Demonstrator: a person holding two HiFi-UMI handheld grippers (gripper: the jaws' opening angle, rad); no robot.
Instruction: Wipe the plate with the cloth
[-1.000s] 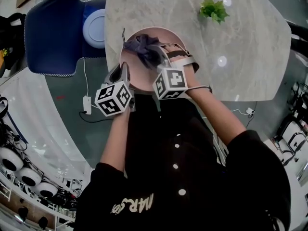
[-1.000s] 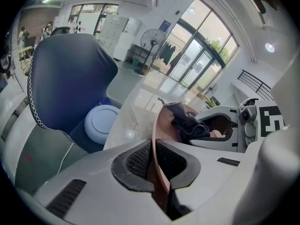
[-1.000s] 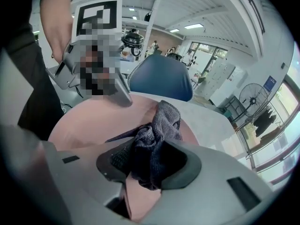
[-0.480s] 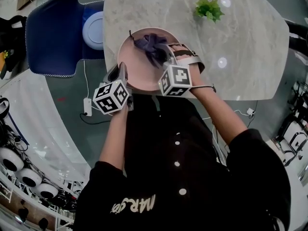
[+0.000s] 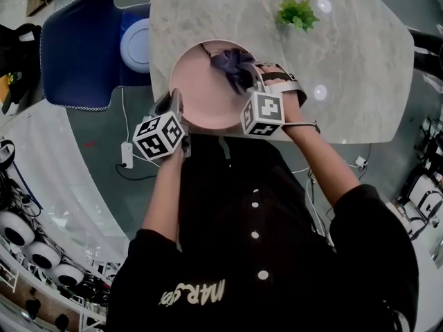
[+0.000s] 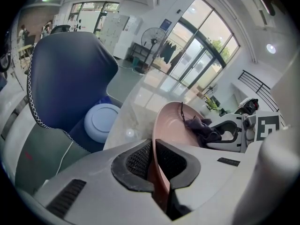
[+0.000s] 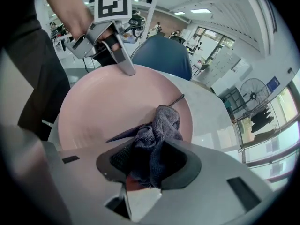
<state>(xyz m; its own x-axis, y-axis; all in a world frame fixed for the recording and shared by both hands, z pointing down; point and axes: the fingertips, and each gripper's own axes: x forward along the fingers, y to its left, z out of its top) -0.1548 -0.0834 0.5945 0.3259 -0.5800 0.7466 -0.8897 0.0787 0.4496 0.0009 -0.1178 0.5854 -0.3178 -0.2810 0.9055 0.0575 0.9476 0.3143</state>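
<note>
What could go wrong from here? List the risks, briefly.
1. The left gripper pinches only the near rim of the plate; wiping pressure could twist it loose.
2. The plate sits at the table's near edge, so a slip might drop it.
3. The cloth is bunched in the right gripper; jaw tips may scrape the plate.

A grey marbled tabletop (image 5: 360, 68) carries a small green plant (image 5: 297, 12) near its far edge; 3 round light reflections (image 5: 319, 92) shine on its surface; a navy chair (image 5: 79, 47) with white stitching along its edge stands at the tabletop's left; a pale blue dish (image 5: 136, 45) lies on its seat, just beside the tabletop's edge; on the floor (image 5: 90, 126) a white cable runs to a white plug box (image 5: 125, 153); farther off, a standing fan (image 6: 149, 35) stands near tall glazed doors (image 6: 201, 55).
</note>
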